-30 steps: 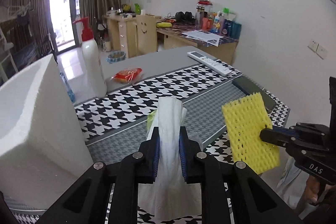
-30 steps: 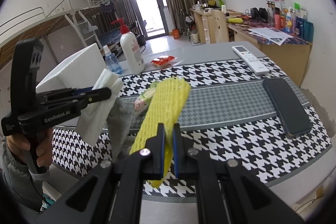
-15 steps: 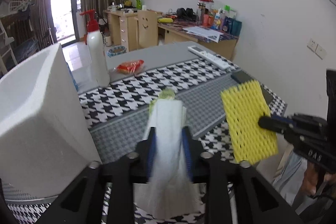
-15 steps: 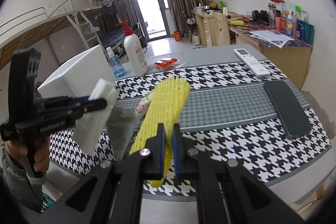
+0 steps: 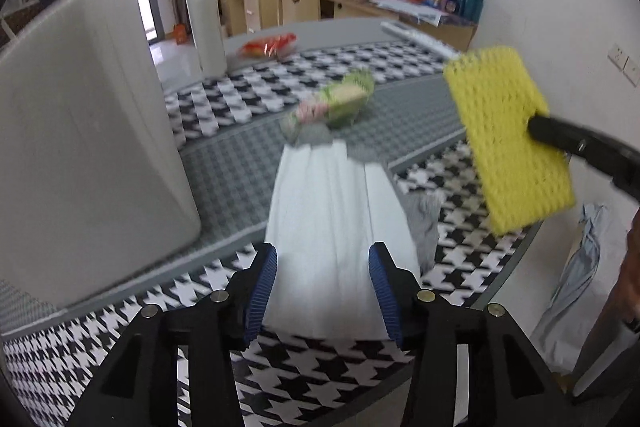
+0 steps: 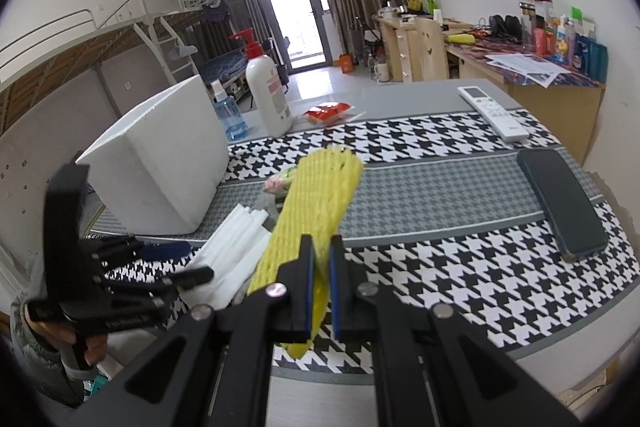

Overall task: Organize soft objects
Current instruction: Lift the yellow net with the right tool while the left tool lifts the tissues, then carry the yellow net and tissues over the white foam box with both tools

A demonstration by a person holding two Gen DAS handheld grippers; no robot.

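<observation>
My left gripper is open. The white foam sheet lies on the table between its jaws, on top of a grey cloth; it also shows in the right wrist view. My right gripper is shut on a yellow foam net and holds it above the table's front part; the net shows at the right of the left wrist view. A green and pink soft bundle lies mid-table. A white foam box stands on the left.
A white pump bottle, a blue spray bottle and a red snack packet stand behind the box. A remote and a dark phone lie on the right. The table's front edge is close below both grippers.
My left gripper has opened and let go of the white foam sheet, which now lies on the table. The right gripper still holds the yellow net, a little nearer the table.
</observation>
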